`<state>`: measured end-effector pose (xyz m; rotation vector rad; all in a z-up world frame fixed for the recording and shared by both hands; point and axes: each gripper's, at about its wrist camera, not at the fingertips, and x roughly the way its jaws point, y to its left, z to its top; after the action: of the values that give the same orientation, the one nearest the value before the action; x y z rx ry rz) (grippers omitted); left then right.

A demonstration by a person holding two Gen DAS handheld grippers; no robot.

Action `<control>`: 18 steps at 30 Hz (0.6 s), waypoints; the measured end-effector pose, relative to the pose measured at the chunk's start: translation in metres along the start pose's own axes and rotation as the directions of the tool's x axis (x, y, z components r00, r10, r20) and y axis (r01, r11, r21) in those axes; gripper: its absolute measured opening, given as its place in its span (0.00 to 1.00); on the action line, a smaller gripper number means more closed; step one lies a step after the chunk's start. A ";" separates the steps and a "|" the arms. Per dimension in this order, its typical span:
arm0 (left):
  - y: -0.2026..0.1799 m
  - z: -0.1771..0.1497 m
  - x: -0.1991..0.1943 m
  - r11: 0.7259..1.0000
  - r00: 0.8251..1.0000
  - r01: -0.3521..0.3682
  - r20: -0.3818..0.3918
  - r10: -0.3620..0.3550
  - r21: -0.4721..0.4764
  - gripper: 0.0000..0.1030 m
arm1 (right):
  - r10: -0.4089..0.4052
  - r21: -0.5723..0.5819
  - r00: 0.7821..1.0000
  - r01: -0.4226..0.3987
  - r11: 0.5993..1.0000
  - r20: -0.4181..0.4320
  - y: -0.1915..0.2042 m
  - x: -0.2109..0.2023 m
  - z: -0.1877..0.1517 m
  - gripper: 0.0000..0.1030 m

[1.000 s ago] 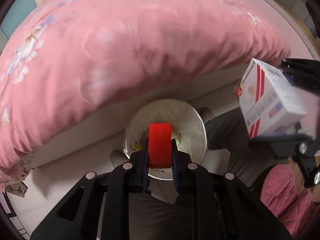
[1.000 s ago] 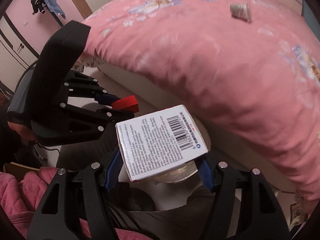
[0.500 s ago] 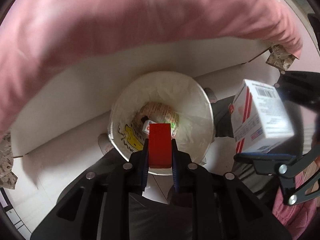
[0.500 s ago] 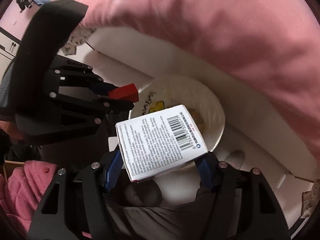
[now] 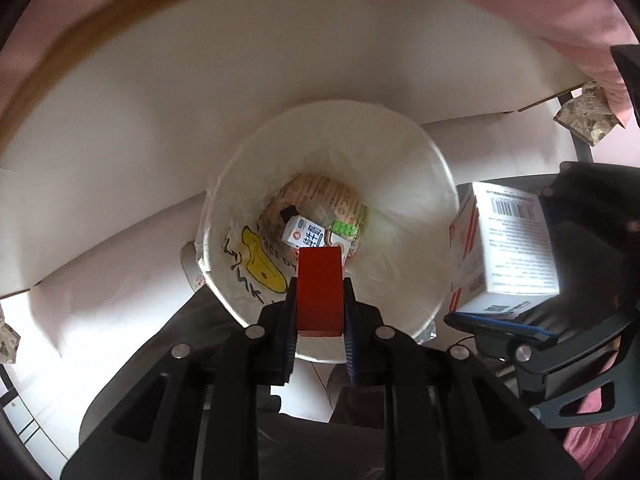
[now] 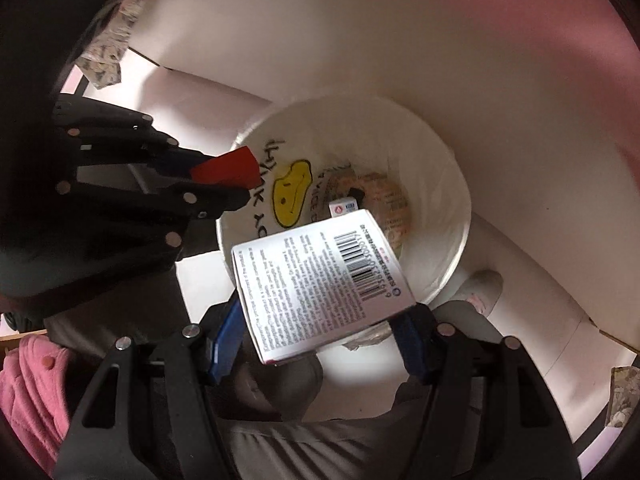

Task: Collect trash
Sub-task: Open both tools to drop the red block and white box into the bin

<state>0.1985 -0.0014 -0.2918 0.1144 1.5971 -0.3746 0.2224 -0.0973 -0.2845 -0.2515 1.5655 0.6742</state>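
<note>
Left-wrist view looks straight down into a round white waste bin lined with a thin clear plastic bag (image 5: pixel 400 184), and the left gripper (image 5: pixel 320 300) hangs over its near rim with its two fingers closed flat on a small red rectangular block (image 5: pixel 320 288). Holding the block above the opening makes sense to me: let go there and it should fall among what already lies at the bottom, namely a small white-and-blue drink carton (image 5: pixel 302 234) with Chinese characters I cannot make out, a bright green studded toy brick (image 5: pixel 344 229) and a crumpled printed wrapper (image 5: pixel 320 196). The liner carries a yellow cartoon duck (image 5: pixel 260 264) with black hand-lettered words beside it; "NICE" seems readable, the rest is distorted.

Off to the right, the right gripper (image 6: pixel 320 320) clamps a white cardboard box with red stripes on one side (image 6: pixel 320 280) between its blue-padded fingers (image 6: pixel 228 332), gripping it across its width. That box sits at the rim's edge, partly over the opening, so I'd judge it needs to come a little further in before release. Its upper face shows a barcode (image 6: pixel 358 256) and dense small print, too fine to read.

Both pieces of trash are in hand, neither yet in the bin. A pink quilt (image 5: pixel 560 4) overhangs the white bed frame (image 5: pixel 160 120) behind.
</note>
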 end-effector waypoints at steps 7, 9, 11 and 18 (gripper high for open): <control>0.006 0.008 0.026 1.000 0.998 0.013 -0.059 -0.015 -0.027 0.21 | 0.002 0.035 0.997 0.000 0.999 -0.079 -0.001 0.025 0.009 0.64; 0.008 0.010 0.034 0.999 0.997 0.019 -0.078 -0.022 -0.038 0.21 | 0.020 0.052 0.995 -0.015 0.999 -0.100 -0.005 0.036 0.011 0.64; 0.009 0.012 0.041 0.999 0.995 0.022 -0.094 -0.026 -0.046 0.21 | 0.032 0.067 0.993 -0.024 0.997 -0.117 -0.007 0.044 0.013 0.64; 0.015 0.019 0.058 0.995 0.990 0.053 -0.122 -0.063 -0.087 0.21 | 0.047 0.113 0.988 -0.030 0.993 -0.150 -0.017 0.068 0.011 0.64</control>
<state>0.2170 -0.0018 -0.3524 0.0277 1.7405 -0.3511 0.2317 -0.0890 -0.3545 -0.1944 1.7526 0.6073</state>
